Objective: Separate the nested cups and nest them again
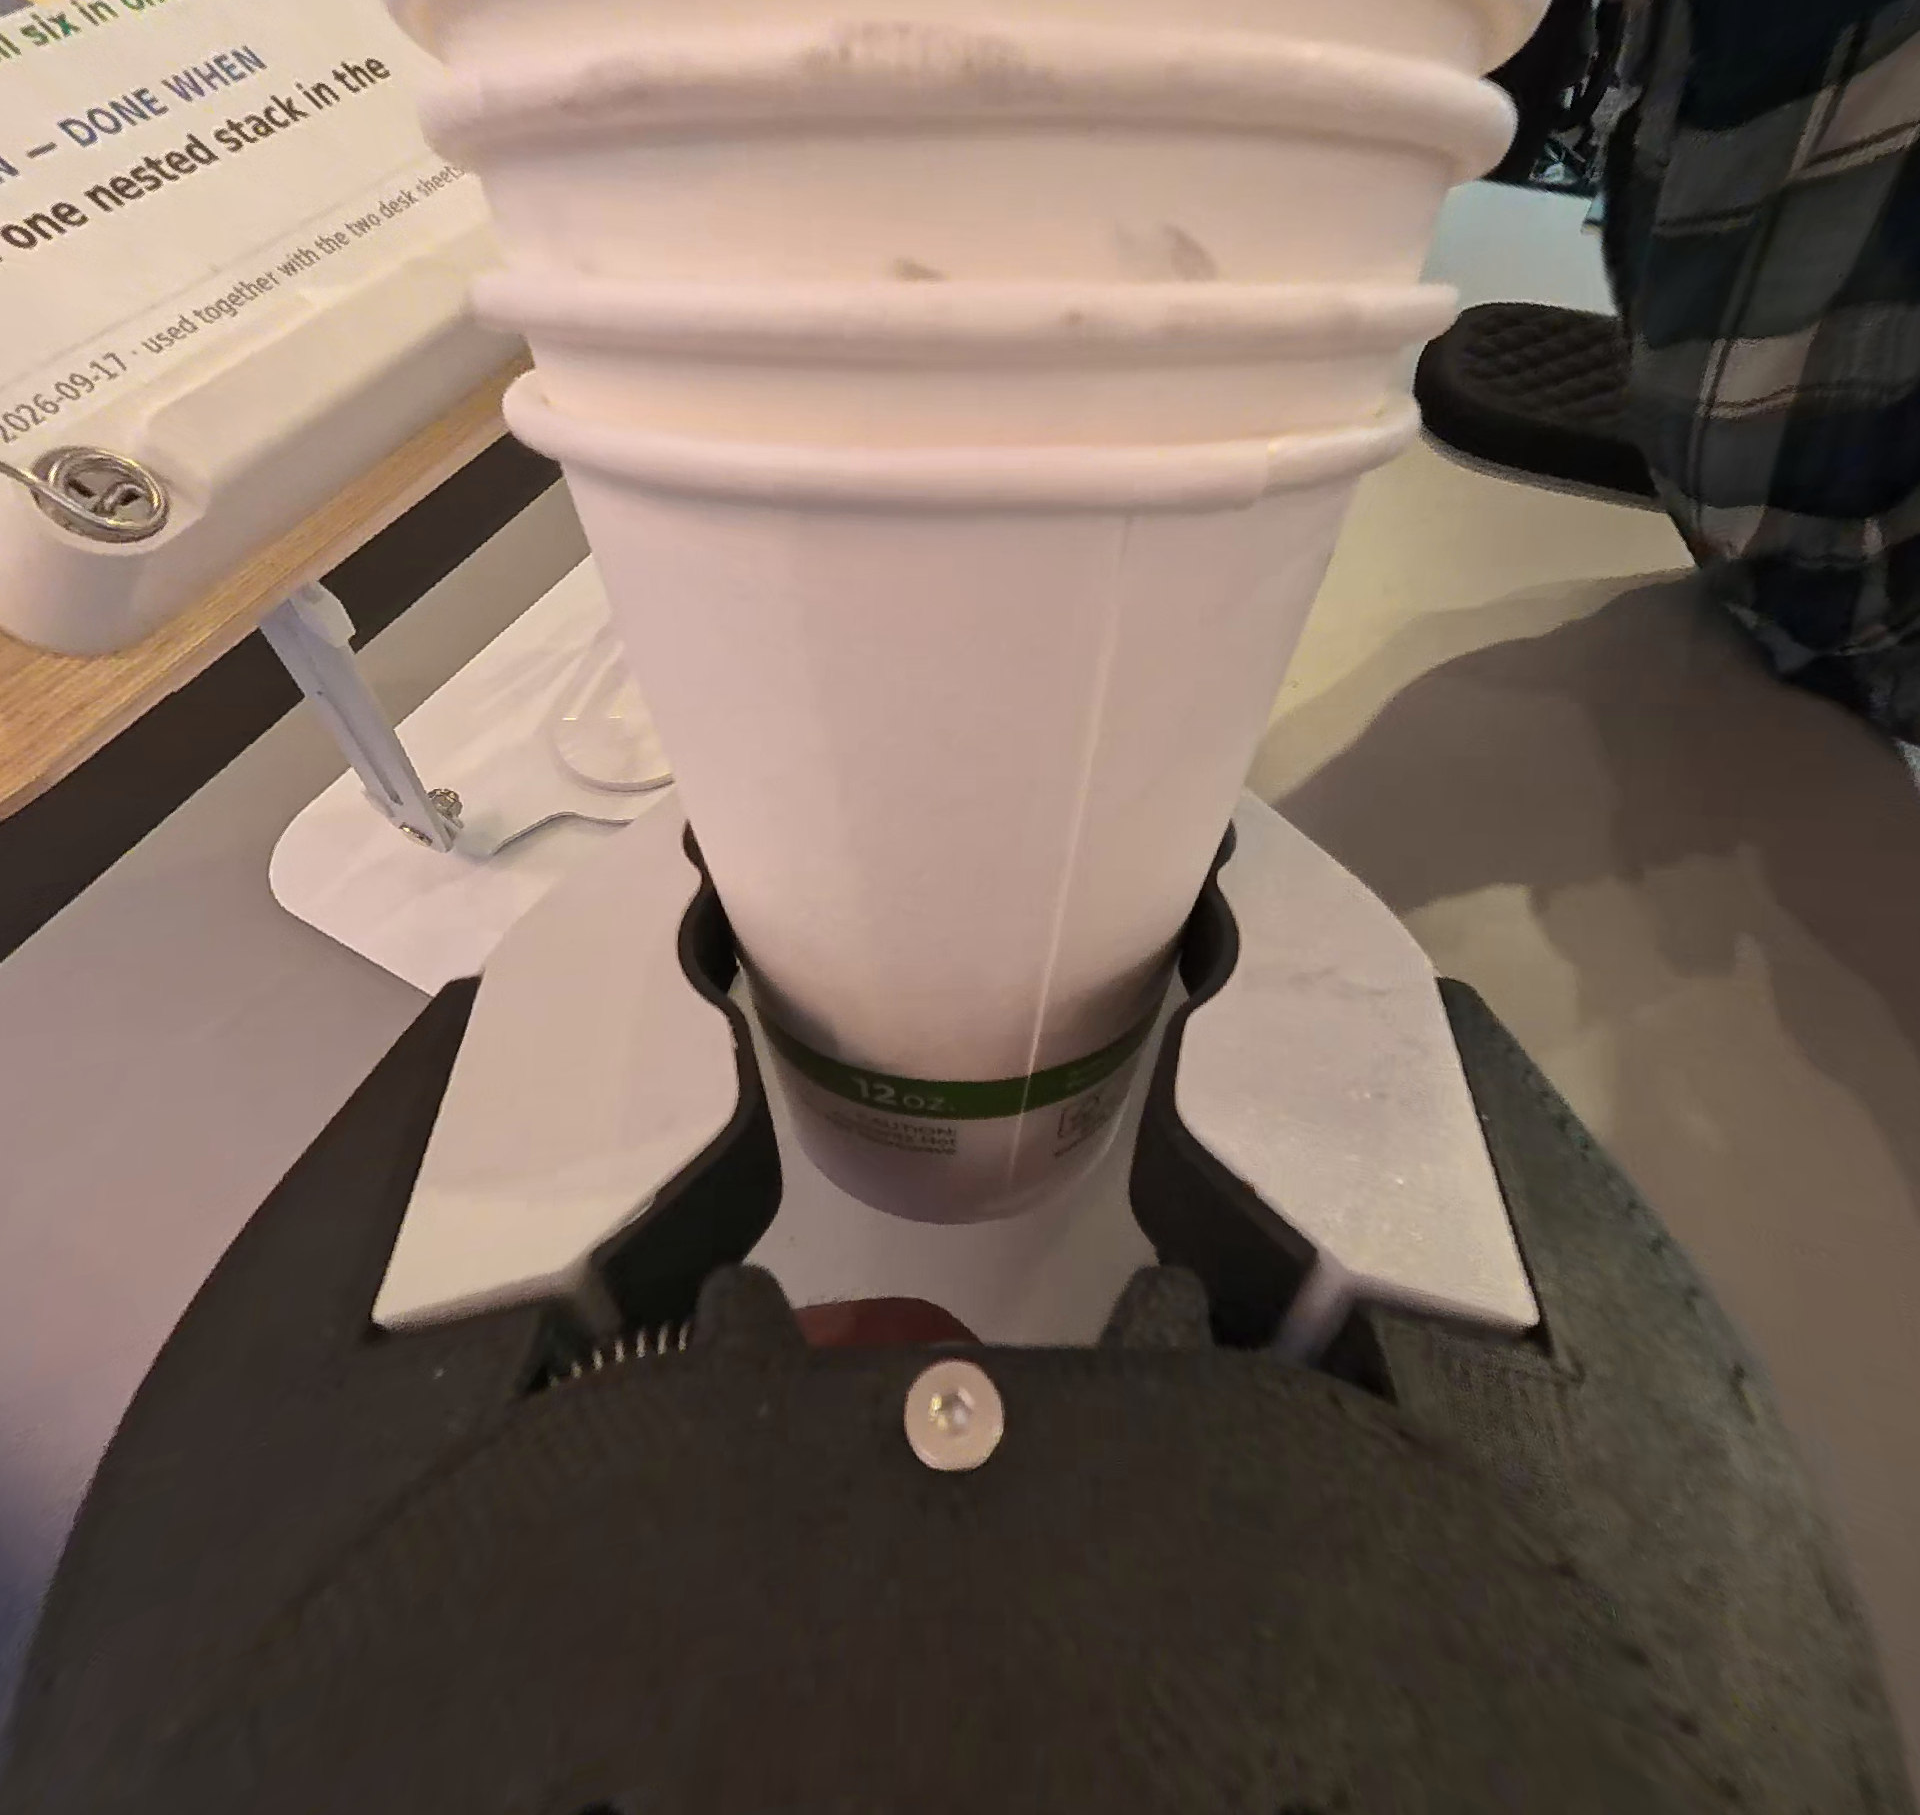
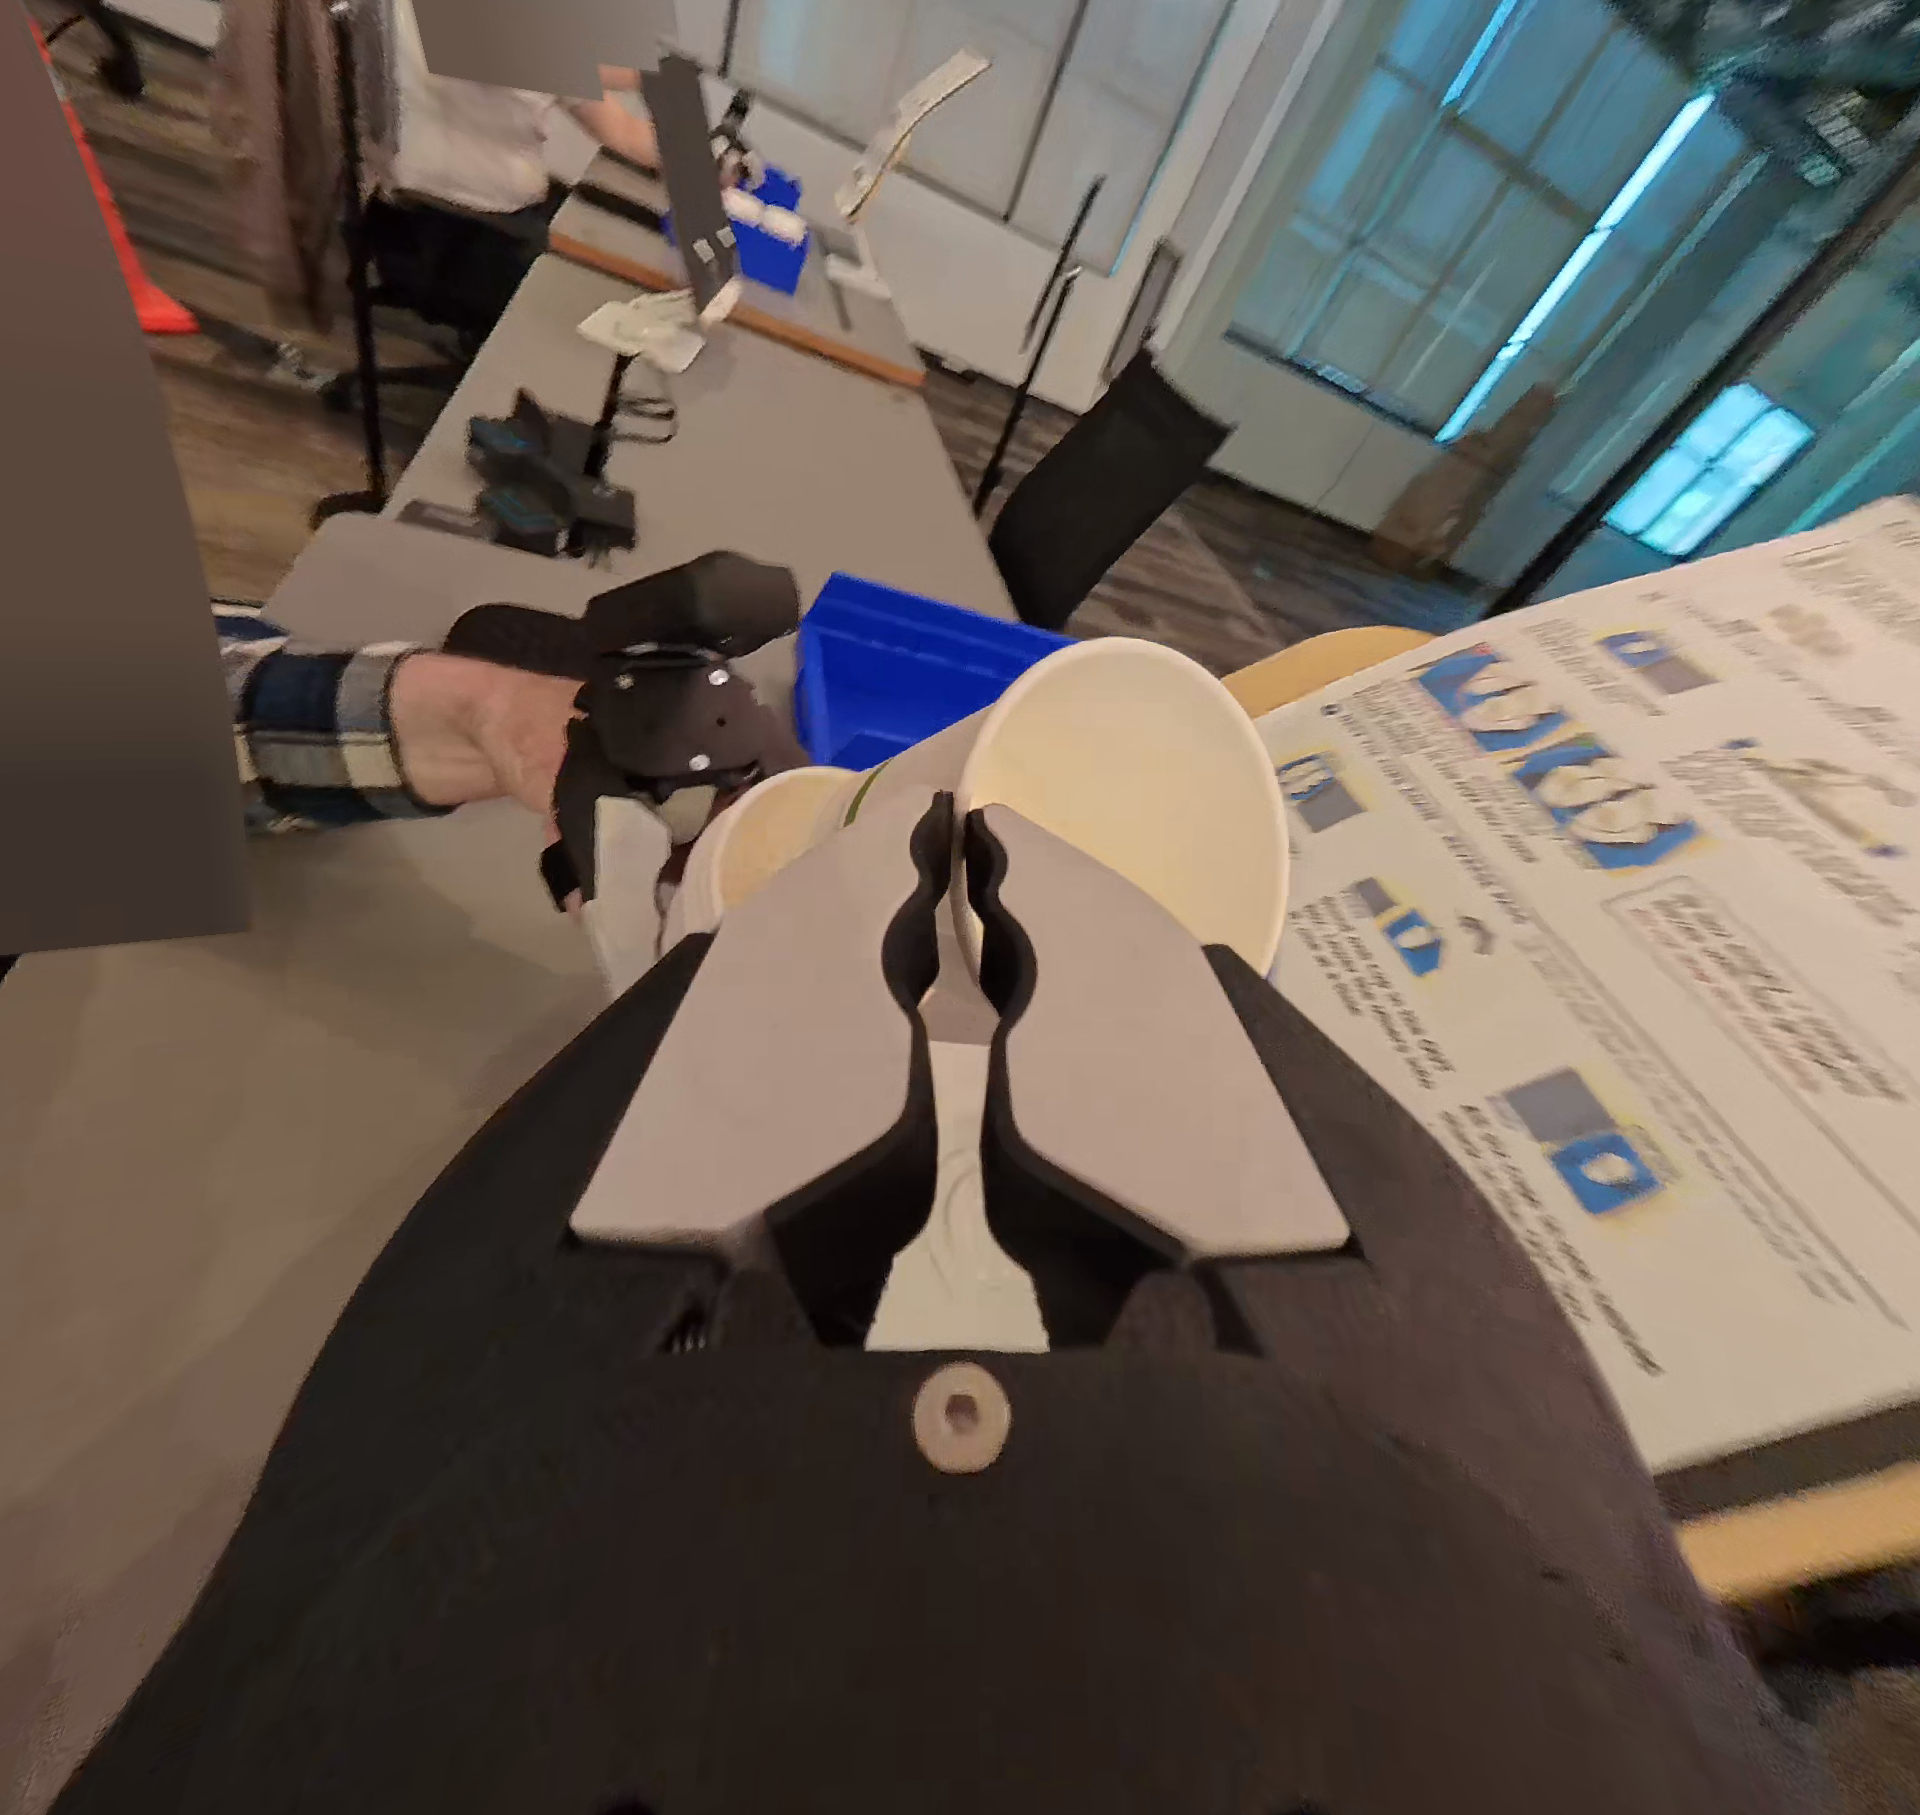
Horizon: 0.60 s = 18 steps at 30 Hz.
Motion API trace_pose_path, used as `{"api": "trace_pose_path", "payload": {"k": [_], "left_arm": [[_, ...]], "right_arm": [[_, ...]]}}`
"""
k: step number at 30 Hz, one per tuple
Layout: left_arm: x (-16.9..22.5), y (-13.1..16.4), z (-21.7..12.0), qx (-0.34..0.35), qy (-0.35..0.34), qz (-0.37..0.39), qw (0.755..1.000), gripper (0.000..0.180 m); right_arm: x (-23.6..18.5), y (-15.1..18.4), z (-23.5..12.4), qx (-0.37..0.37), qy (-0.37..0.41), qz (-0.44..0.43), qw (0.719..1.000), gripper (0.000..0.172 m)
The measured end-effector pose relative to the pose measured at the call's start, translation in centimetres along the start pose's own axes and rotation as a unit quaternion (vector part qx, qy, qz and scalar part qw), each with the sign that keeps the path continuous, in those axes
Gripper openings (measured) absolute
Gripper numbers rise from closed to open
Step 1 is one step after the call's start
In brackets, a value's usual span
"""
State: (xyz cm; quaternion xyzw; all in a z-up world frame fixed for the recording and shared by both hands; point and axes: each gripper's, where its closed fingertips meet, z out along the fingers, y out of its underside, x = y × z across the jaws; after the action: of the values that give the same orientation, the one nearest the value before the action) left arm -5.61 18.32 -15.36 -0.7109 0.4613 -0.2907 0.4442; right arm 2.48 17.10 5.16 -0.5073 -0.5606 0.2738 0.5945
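A stack of nested white paper cups (image 1: 956, 685) fills the left wrist view. Its base, with a green band, sits between my left gripper's (image 1: 961, 882) fingers, and both black pads press on its sides. The right wrist view shows the left gripper (image 2: 623, 830) holding this stack (image 2: 769, 830) on its side, mouth towards the camera. My right gripper (image 2: 956, 820) is shut on the rim wall of a single white cup (image 2: 1122, 799). That cup lies tilted, with its base at the stack's mouth.
A printed instruction sheet on a wooden board (image 2: 1610, 934) lies to the right and also shows in the left wrist view (image 1: 156, 207). A blue bin (image 2: 904, 664) stands behind the cups on the grey table (image 2: 208, 1142). A white stand base (image 1: 416, 861) and a plaid sleeve (image 1: 1766, 311) are close by. About 20 cm separates my left fingertips from my right.
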Motion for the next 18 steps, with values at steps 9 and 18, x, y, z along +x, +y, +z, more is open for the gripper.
{"api": "trace_pose_path", "payload": {"k": [9,18], "left_arm": [[0.3,-0.2,0.1,0.006,0.009,-0.002,1.000,0.085],[0.3,0.1,0.5,0.001,0.009,-0.005,1.000,0.085]], "right_arm": [[10.1,0.4,-12.9,-0.050,0.333,-0.072,0.939,0.002],[18.5,9.9,-22.0,-0.164,0.498,-0.025,0.851,0.003]]}}
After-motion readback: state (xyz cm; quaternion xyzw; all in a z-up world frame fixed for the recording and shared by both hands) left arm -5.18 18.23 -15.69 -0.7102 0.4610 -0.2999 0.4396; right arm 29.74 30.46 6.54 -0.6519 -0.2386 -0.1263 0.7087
